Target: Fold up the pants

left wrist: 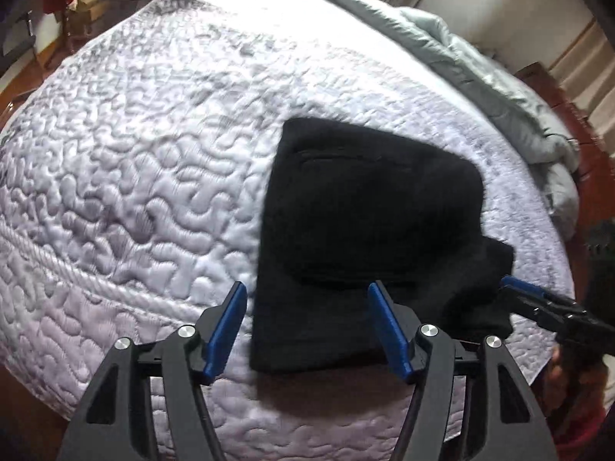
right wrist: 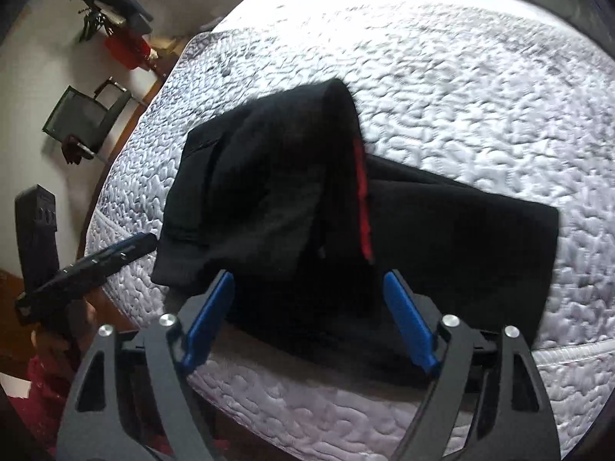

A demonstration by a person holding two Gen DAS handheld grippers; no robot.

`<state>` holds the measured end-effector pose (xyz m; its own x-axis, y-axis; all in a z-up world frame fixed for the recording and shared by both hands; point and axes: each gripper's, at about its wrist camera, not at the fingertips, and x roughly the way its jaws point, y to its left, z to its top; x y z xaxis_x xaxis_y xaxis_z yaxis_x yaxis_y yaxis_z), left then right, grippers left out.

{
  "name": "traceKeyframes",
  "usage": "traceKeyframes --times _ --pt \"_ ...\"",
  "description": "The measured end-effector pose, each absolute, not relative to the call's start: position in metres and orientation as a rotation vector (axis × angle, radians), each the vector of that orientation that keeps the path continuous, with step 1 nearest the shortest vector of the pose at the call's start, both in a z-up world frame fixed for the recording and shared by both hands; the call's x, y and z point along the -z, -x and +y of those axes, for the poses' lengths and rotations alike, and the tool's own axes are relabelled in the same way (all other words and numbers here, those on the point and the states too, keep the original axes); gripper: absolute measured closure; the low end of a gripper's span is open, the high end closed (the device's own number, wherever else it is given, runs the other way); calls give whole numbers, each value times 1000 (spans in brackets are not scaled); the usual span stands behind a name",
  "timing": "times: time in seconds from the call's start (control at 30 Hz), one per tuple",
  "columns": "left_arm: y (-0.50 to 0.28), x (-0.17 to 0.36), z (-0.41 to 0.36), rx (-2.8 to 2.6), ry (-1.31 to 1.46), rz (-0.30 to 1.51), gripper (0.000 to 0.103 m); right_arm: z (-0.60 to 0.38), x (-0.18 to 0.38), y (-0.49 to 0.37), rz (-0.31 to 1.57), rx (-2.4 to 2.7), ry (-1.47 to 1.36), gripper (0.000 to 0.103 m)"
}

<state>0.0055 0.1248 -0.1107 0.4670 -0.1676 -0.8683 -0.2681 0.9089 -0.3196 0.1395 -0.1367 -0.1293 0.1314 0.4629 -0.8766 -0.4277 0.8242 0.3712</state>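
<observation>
Black pants (left wrist: 369,207) lie folded on a quilted bed (left wrist: 134,176).
Both hand-held grippers, left (left wrist: 307,330) and right (right wrist: 307,319), hover open, holding nothing; the soft, limp cloth is best pinched at its near edge.

No text, label, brand or number can be read anywhere in either view

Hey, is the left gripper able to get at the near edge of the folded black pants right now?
Probably yes: the left gripper hangs open over the black pants, nothing between them.
</observation>
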Motion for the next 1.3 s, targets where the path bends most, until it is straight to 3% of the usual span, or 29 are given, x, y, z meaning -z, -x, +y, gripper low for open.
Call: traceKeyframes --times 0.1,0.17,0.2,0.23,0.47,0.6,0.77,0.8,0.87,1.03,1.3 --pt "-9 124 129 -89 448 1153 37 -127 138 -146 1315 -636 -17 43" --pt "-13 129 127 -85 438 1176 35 -122 145 -151 1348 -662 -39 76" --pt "-14 130 127 -85 435 1180 32 -122 146 -145 1364 -672 -57 78" --pt "-15 130 128 -89 440 1181 31 -122 145 -144 1364 -664 -61 98" --pt "-13 120 135 -115 452 1124 24 -145 107 -144 1237 -691 -67 101" --pt "-19 134 123 -100 437 1162 22 -146 135 -152 1299 -586 18 101" --pt "-19 144 123 -95 458 1184 18 -148 161 -155 1335 -580 -1 96" --pt "-18 141 125 -93 458 1186 19 -149 157 -154 1332 -587 -5 88" --pt "-16 133 129 -98 457 1175 20 -158 144 -152 1312 -562 6 48" --pt "-15 120 135 -88 479 1146 20 -170 131 -156 1292 -592 -89 20" --pt "-5 124 143 -105 515 1176 20 -152 170 -175 1425 -626 -188 19"
